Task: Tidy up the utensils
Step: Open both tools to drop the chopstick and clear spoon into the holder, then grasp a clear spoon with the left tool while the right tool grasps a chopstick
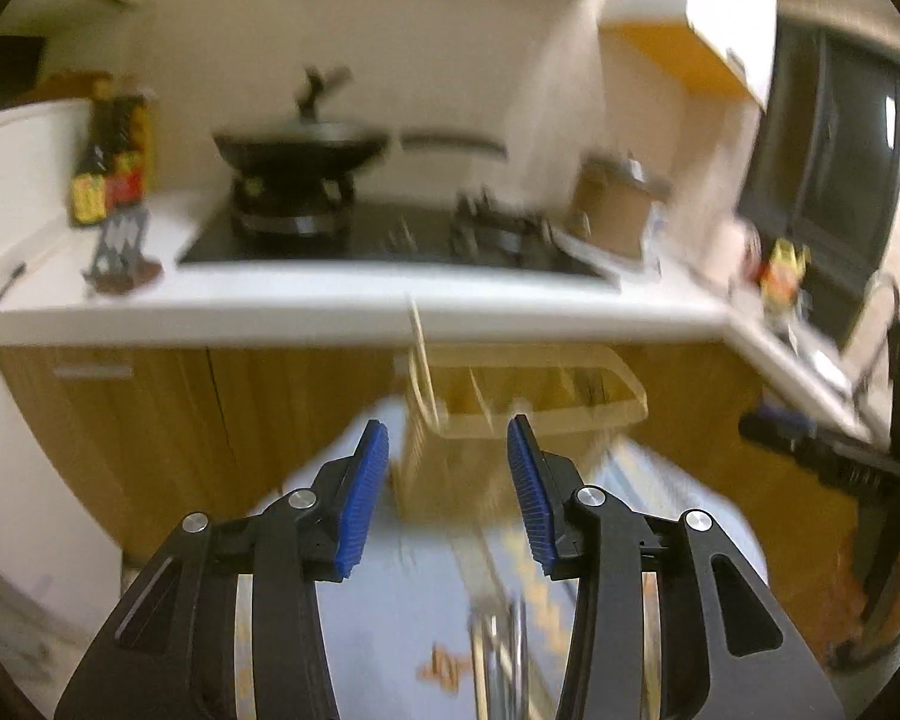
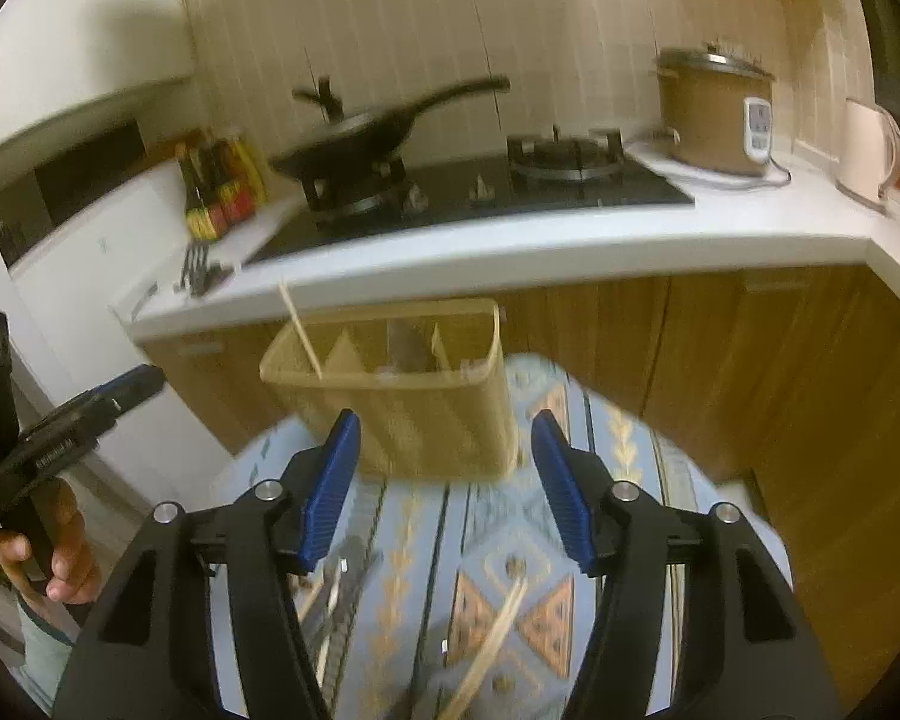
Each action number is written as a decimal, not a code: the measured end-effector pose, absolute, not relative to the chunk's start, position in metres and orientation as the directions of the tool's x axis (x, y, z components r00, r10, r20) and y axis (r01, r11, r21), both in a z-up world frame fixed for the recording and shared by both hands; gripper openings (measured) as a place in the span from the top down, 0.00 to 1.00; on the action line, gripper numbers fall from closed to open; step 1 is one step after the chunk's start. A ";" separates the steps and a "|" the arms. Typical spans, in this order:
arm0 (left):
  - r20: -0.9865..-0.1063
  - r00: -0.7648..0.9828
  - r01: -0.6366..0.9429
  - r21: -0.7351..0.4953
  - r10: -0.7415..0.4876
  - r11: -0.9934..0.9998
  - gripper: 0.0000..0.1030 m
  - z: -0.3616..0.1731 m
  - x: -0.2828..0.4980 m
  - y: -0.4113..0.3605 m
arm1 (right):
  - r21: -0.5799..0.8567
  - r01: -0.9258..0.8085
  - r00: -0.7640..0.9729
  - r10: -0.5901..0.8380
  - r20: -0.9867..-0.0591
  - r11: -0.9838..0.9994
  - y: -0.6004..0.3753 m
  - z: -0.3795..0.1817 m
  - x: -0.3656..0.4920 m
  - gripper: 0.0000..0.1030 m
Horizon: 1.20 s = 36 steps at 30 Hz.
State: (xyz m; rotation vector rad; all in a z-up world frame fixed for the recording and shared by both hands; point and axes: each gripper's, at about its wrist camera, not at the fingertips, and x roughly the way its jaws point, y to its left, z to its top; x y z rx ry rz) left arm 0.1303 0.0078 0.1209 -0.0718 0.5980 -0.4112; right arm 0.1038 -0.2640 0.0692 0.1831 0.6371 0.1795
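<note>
Left gripper [image 1: 447, 429] and right gripper [image 2: 444, 420], fingers apart and empty, face the beige utensil holder [image 2: 402, 396] just beyond their tips, one chopstick [image 2: 300, 330] already inside, while loose chopsticks [image 2: 486, 648] lie below the right fingers, apparently awaiting pickup.

Warm, yellowish indoor light, fairly dim, seemingly from overhead. Heavy motion blur across the left wrist view: stove [image 1: 390, 234], utensil basket [image 1: 540, 396] and patterned cloth [image 1: 660, 492] all smeared. Right wrist view sharper, blurred mostly near the basket. Strong fisheye bending and black vignetting at the edges.
</note>
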 end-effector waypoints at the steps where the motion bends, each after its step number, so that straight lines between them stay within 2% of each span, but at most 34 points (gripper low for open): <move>1: -0.567 0.723 0.366 -0.171 -0.395 0.915 0.62 0.112 0.128 0.003 | 0.216 -0.108 0.779 0.218 -0.587 0.970 -0.262 0.065 0.102 0.44; 4: -0.652 0.648 0.402 -0.146 -0.393 0.904 0.62 0.083 0.120 -0.009 | 0.200 -0.103 0.727 0.211 -0.653 0.974 -0.253 0.039 0.095 0.44; 8: -0.757 0.514 0.433 -0.175 -0.402 0.884 0.62 0.043 0.124 -0.018 | 0.265 -0.095 0.659 0.260 -0.706 0.960 -0.252 0.003 0.087 0.44; 14: -0.853 0.364 0.466 -0.181 -0.374 0.866 0.66 -0.007 0.130 -0.030 | 0.274 -0.049 0.603 0.247 -0.758 0.960 -0.253 -0.038 0.074 0.44; 16: -0.867 0.347 0.464 -0.172 -0.357 0.869 0.71 -0.018 0.129 -0.032 | 0.265 -0.032 0.590 0.232 -0.773 0.964 -0.254 -0.047 0.072 0.44; 19: -0.880 0.332 0.456 -0.167 -0.340 0.874 0.73 -0.029 0.132 -0.034 | 0.261 -0.010 0.575 0.219 -0.788 0.965 -0.254 -0.056 0.073 0.44; 32: -0.899 0.391 0.488 0.021 -0.197 0.873 0.79 -0.045 0.131 -0.076 | 0.282 0.010 0.551 0.230 -0.802 0.959 -0.254 -0.075 0.075 0.44; 36: -0.897 0.410 0.484 0.063 -0.163 0.873 0.85 -0.048 0.131 -0.085 | 0.299 0.019 0.544 0.241 -0.804 0.954 -0.258 -0.080 0.076 0.44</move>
